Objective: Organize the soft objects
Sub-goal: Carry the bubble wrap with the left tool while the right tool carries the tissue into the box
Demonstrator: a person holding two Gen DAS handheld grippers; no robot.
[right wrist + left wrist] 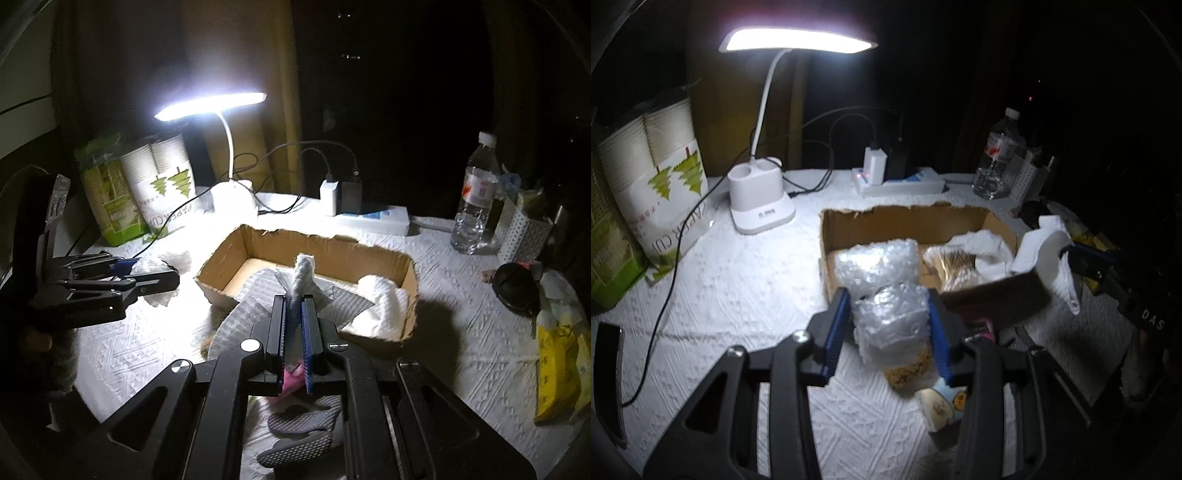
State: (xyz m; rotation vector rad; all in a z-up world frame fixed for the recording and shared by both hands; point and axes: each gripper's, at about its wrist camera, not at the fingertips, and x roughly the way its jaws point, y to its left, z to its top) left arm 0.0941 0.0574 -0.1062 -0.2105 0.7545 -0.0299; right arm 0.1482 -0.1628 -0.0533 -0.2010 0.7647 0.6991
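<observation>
My left gripper (pixel 891 300) is shut on a roll of bubble wrap (pixel 882 280), held at the near edge of the open cardboard box (pixel 908 221). Inside the box lie a white towel (pixel 982 251) and a gold-brown packet (pixel 956 269). My right gripper (pixel 294 300) is shut on a white-grey cloth (pixel 303 275), held above the box's near side (pixel 221 291); the cloth drapes down around the fingers. In the left wrist view the right gripper (pixel 1067 254) holds the white cloth (pixel 1052 251) at the box's right corner. In the right wrist view the left gripper (pixel 162 278) is left of the box.
A lit desk lamp (pixel 761 199) stands behind the box, next to a paper-cup pack (pixel 661 177) and a power strip with chargers (pixel 897 181). A water bottle (pixel 476 199) and white holder (pixel 521 236) stand far right. A yellow packet (pixel 557 365), grey gloves (pixel 303 435) and tissue pack (pixel 942 406) lie nearby.
</observation>
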